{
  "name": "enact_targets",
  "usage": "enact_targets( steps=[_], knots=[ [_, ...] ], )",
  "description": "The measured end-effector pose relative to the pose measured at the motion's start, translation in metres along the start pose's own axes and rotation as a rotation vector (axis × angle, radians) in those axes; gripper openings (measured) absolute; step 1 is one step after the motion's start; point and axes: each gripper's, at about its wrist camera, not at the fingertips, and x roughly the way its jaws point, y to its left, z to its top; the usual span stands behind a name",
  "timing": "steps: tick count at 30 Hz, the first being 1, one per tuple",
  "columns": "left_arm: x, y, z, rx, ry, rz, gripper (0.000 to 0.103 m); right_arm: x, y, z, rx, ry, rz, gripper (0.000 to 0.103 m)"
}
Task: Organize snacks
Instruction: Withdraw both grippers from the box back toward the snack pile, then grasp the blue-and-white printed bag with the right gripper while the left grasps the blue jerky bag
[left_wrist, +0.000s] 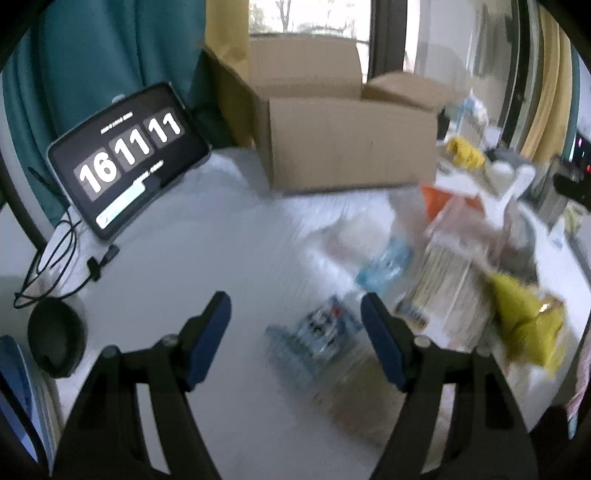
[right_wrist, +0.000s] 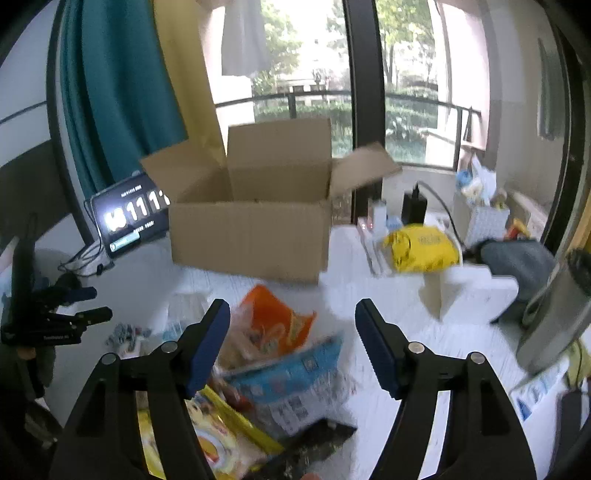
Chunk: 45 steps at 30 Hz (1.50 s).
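**Snacks loose on the table, both grippers empty**

Snacks lie in a heap on the white table (right_wrist: 388, 302), nearest the cameras. The right gripper (right_wrist: 291, 339) stands wide open with nothing between its blue pads, above a blue-and-white plastic packet (right_wrist: 295, 373) and an orange foil bag (right_wrist: 277, 321). The left gripper (left_wrist: 295, 328) is also open and empty, over a small clear packet with blue print (left_wrist: 317, 328); a yellow-green pouch (left_wrist: 524, 317) lies to its right.

To do this step well, I would pick one packet that lies free on top, close on its flat middle, and lift it straight up before carrying it.

Beyond the heap stands the open brown cardboard box (right_wrist: 251, 236), the likely destination, with a black tablet showing a clock (left_wrist: 129, 155) beside it.

Blur smears the packets, so labels are unreadable; the box's inside is hidden.
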Motion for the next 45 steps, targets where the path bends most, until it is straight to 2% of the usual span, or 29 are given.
enact_targets(
  steps=[2,4,7,10,12,14,17,24,27,29,31,33,36,39,41,45],
  knots=[
    [0.008,-0.003,-0.010,0.048,0.032,0.063,0.074,0.004,-0.004,-0.010,0.015,0.029,0.009,0.074],
    [0.015,-0.004,-0.017,0.073,0.063,0.087,0.074,0.006,-0.007,-0.018,0.019,0.045,0.029,0.074],
    [0.024,-0.005,-0.026,0.100,0.112,0.073,0.074,0.014,-0.012,-0.031,0.018,0.070,0.046,0.074],
    [0.028,-0.009,-0.025,0.129,0.117,0.075,0.074,0.019,-0.008,-0.041,-0.025,0.096,0.064,0.074],
    [0.033,-0.011,-0.020,0.147,0.122,0.075,0.074,0.021,0.000,-0.045,-0.079,0.106,0.075,0.077],
    [0.039,-0.011,-0.015,0.157,0.130,0.063,0.074,0.027,0.007,-0.050,-0.123,0.129,0.086,0.084],
    [0.052,-0.011,-0.009,0.157,0.150,0.054,0.074,0.038,0.010,-0.055,-0.164,0.149,0.087,0.084],
    [0.071,-0.005,0.000,0.103,0.179,0.006,0.074,0.065,0.004,-0.055,-0.147,0.184,0.110,0.086],
    [0.073,-0.004,0.001,0.088,0.171,-0.012,0.073,0.072,0.001,-0.052,-0.134,0.188,0.121,0.086],
    [0.074,-0.005,0.002,0.086,0.163,-0.033,0.056,0.076,0.000,-0.050,-0.123,0.191,0.132,0.086],
    [0.074,-0.006,0.002,0.084,0.157,-0.043,0.046,0.080,-0.002,-0.048,-0.106,0.199,0.141,0.086],
    [0.073,-0.010,0.003,0.095,0.147,-0.044,0.045,0.082,-0.003,-0.047,-0.095,0.199,0.142,0.084],
    [0.072,-0.010,0.005,0.083,0.136,-0.061,0.043,0.081,-0.004,-0.044,-0.079,0.198,0.154,0.074],
    [0.065,-0.011,0.007,0.083,0.114,-0.066,0.043,0.077,-0.003,-0.040,-0.084,0.187,0.141,0.068],
    [0.057,-0.013,0.011,0.095,0.084,-0.040,0.043,0.074,-0.002,-0.038,-0.089,0.177,0.132,0.064],
    [0.041,-0.012,0.021,0.094,0.024,-0.022,0.043,0.063,-0.004,-0.030,-0.089,0.152,0.114,0.064]
  ],
)
